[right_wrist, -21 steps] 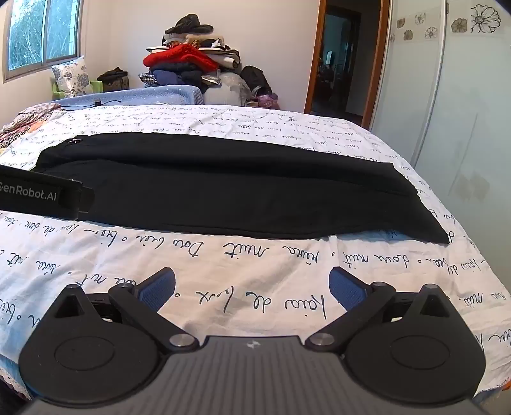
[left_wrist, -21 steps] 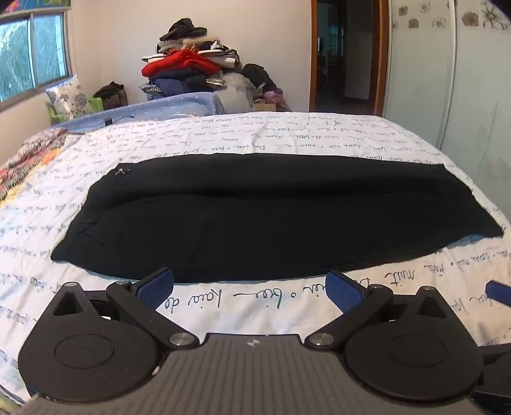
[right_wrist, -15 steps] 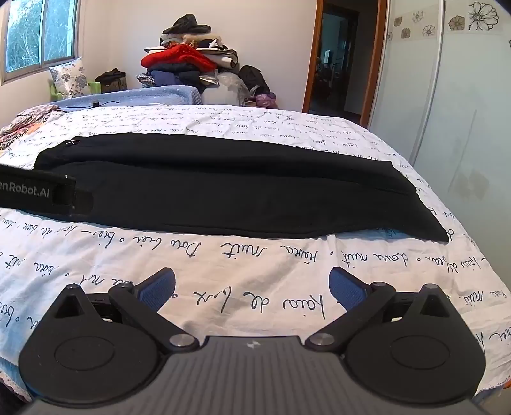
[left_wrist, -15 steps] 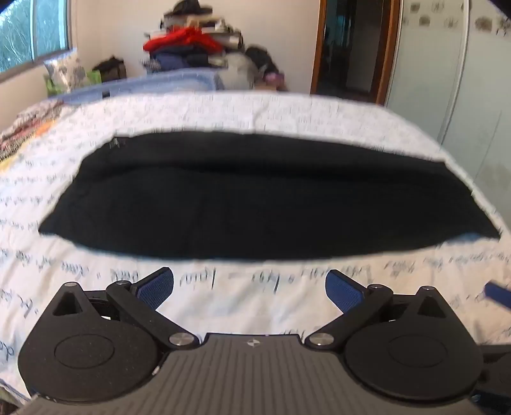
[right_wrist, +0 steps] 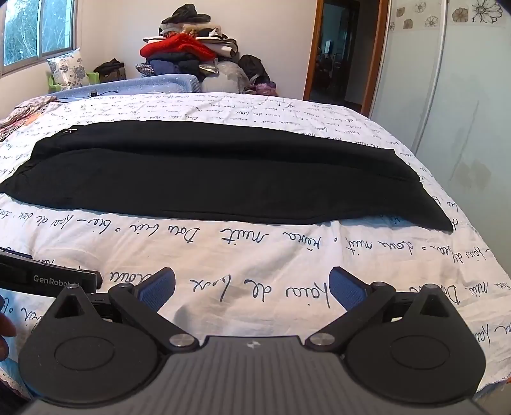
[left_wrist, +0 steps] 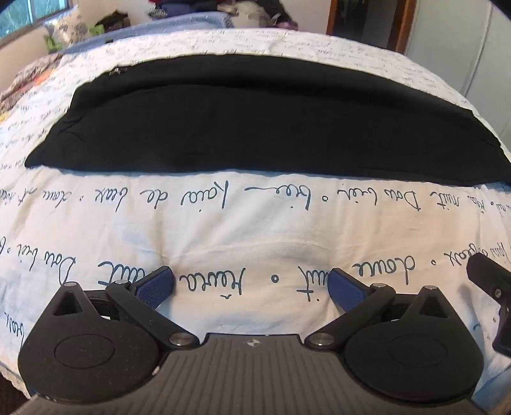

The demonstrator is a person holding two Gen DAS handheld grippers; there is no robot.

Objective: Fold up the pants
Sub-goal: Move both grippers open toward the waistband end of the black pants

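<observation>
Black pants (left_wrist: 262, 121) lie flat across the bed, folded lengthwise, one leg on the other, waist at the left and hems at the right; they also show in the right wrist view (right_wrist: 217, 175). My left gripper (left_wrist: 250, 284) is open and empty, low over the sheet, short of the pants' near edge. My right gripper (right_wrist: 252, 284) is open and empty over the sheet, also short of the near edge. The right gripper's body shows at the right edge of the left wrist view (left_wrist: 491, 293); the left gripper's body shows at the left of the right wrist view (right_wrist: 48, 277).
The bed has a white sheet (right_wrist: 287, 242) printed with handwriting. A pile of clothes (right_wrist: 188, 51) stands behind the bed. A window (right_wrist: 35, 28) is at the far left, a doorway (right_wrist: 341, 51) and a white wardrobe (right_wrist: 453, 79) at the right. The bed's right edge (right_wrist: 498, 261) is near.
My left gripper has dropped and pulled back toward the near bed edge, tilting down at the sheet. My right gripper has lowered slightly. The pants have not moved.
</observation>
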